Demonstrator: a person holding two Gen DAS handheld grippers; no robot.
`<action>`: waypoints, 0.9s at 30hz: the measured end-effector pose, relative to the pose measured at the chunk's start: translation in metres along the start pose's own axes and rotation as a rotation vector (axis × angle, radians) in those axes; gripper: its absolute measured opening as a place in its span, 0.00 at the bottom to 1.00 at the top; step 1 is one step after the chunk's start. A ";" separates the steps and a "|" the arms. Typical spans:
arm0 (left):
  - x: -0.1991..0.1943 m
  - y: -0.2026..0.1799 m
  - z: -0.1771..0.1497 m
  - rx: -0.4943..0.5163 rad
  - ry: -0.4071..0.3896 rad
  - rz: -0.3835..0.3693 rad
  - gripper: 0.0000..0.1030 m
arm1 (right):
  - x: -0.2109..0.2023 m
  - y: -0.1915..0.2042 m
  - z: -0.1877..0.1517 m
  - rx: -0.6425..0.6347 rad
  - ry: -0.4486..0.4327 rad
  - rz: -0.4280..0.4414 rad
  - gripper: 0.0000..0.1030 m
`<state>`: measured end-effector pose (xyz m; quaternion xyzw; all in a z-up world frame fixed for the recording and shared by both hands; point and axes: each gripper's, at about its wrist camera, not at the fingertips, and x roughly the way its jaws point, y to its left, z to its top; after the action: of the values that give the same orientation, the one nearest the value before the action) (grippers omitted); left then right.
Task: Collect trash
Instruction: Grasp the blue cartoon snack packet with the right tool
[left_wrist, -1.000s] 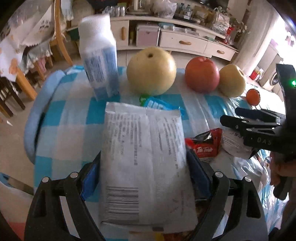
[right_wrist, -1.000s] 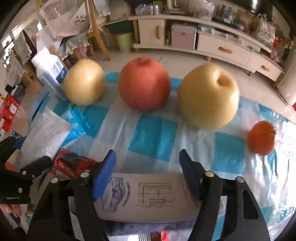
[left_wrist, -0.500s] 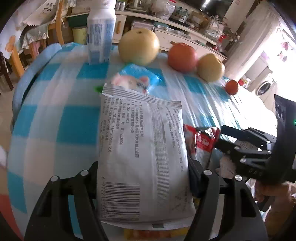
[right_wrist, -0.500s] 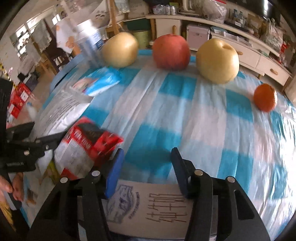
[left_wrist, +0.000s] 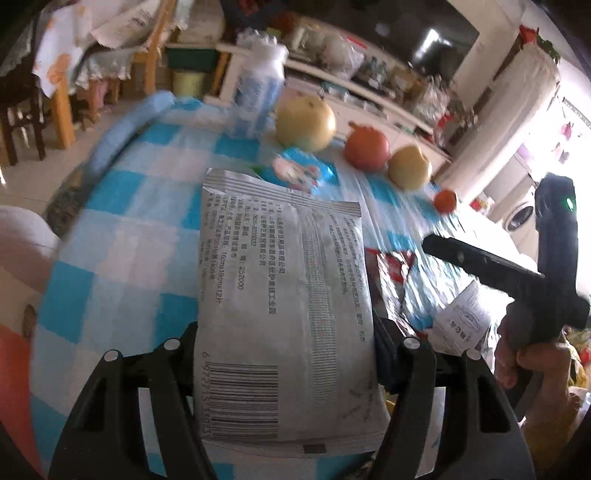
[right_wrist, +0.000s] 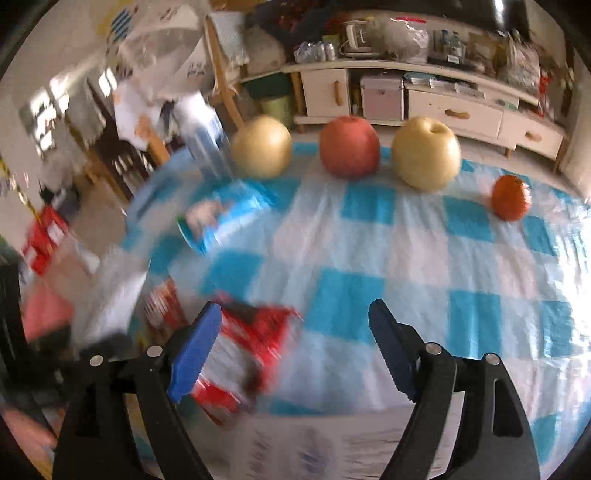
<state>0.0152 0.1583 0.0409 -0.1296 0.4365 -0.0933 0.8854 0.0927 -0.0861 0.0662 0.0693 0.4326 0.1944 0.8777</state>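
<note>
My left gripper (left_wrist: 284, 332) is shut on a silver-grey printed packet (left_wrist: 280, 295) with a barcode, held above the checked tablecloth (left_wrist: 122, 254). My right gripper (right_wrist: 295, 332) is open with nothing between the blue pads; it also shows at the right of the left wrist view (left_wrist: 480, 258). A white printed paper wrapper (right_wrist: 303, 446) lies blurred below the right gripper, and shows in the left view (left_wrist: 461, 325). A red snack wrapper (right_wrist: 255, 339) lies just ahead of the right gripper's left finger. A blue wrapper (right_wrist: 221, 218) lies farther back.
Two yellow pears (right_wrist: 262, 147) (right_wrist: 424, 151), a red apple (right_wrist: 349, 146) and a small orange (right_wrist: 509, 197) sit along the table's far side. A white and blue bottle (left_wrist: 258, 99) stands at the far left. Chairs and a low cabinet (right_wrist: 424, 99) stand behind.
The right gripper has opened wider and the white paper wrapper has slipped out below it. Both grippers have pulled back and up from the table. The left still holds the silver packet.
</note>
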 end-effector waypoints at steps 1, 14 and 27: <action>-0.003 0.003 0.002 -0.002 -0.015 0.009 0.66 | 0.006 0.005 0.007 0.024 0.003 0.021 0.79; -0.024 0.056 0.007 -0.055 -0.068 0.154 0.66 | 0.107 0.072 0.073 0.114 0.061 -0.154 0.79; -0.025 0.055 0.005 -0.035 -0.063 0.173 0.66 | 0.148 0.096 0.076 0.056 0.073 -0.256 0.79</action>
<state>0.0070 0.2183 0.0449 -0.1100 0.4195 -0.0048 0.9010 0.2072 0.0643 0.0325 0.0306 0.4749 0.0711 0.8766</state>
